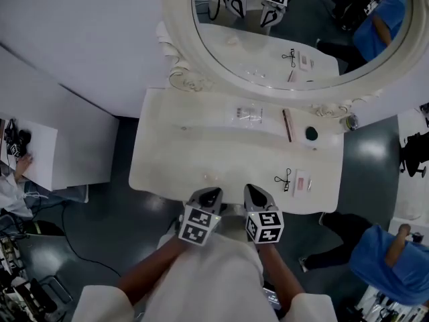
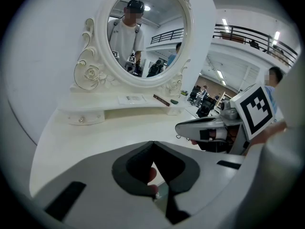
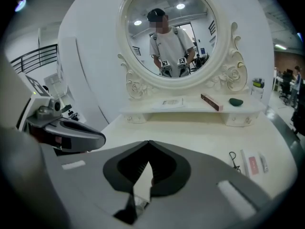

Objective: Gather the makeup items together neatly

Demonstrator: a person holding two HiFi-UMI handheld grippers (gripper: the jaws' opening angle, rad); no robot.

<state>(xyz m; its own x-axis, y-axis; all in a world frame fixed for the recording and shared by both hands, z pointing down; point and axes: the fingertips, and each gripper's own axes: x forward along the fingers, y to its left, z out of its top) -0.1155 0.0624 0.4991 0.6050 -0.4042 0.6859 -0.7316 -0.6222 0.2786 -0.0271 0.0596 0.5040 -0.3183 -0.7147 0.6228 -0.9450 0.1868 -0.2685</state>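
Both grippers sit side by side at the near edge of the tabletop [image 1: 167, 159], pointing toward the mirror [image 1: 175, 19].

Left gripper [image 1: 208, 196]: jaws together, tips touching, nothing clamped. Right gripper [image 1: 254, 193]: jaws together as well, empty.

We see the makeup items spread out, not gathered:
- The eyelash curler [image 1: 284, 179], pink packet [image 1: 301, 182] and small white stick [image 1: 310, 184] lie close together on the right of the tabletop, just past the right gripper.
- On the raised shelf [image 1: 201, 123] under the mirror, the clear packet [image 1: 249, 114] is mid-shelf. The brown pencil [image 1: 287, 125] is to its right and the dark oval piece [image 1: 311, 133] further right.
- Two small pale bits [image 1: 211, 177] lie just beyond the left gripper; we can't tell what they are.
- A small bottle [image 1: 348, 121] stands at the right foot of the mirror frame.
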